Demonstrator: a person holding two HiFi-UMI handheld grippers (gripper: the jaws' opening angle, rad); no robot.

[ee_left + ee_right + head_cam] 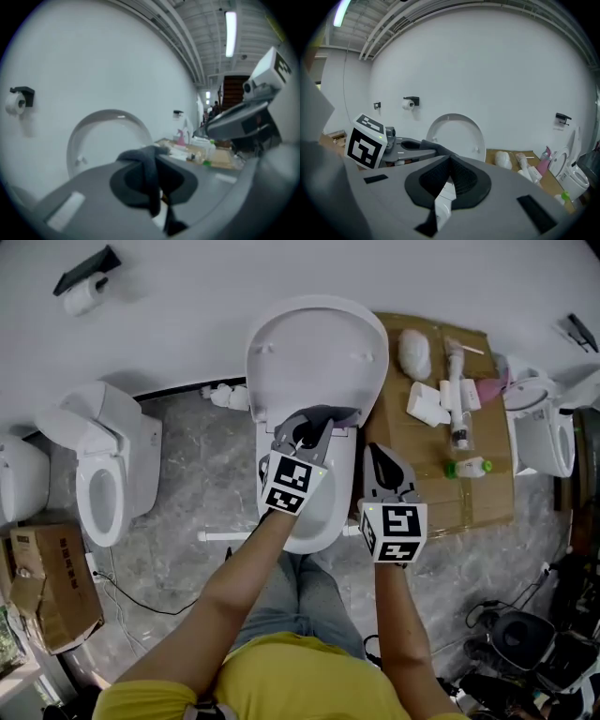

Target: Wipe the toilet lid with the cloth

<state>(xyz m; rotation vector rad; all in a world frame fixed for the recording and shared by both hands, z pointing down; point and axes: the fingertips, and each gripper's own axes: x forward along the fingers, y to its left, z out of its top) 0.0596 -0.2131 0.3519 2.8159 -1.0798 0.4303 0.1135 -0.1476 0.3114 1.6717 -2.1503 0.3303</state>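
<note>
Here the left claw grips the dark cloth before the raised toilet lid (apparently not touching it). The right claw is closed, empty.

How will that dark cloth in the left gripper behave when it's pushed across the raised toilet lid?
Probably floppy: the cloth droops in folds from the left gripper, so it may bunch rather than slide flat. It looks thin and light, so it likely needs little force. The toilet lid looks glossy, so the cloth should glide easily.
</note>
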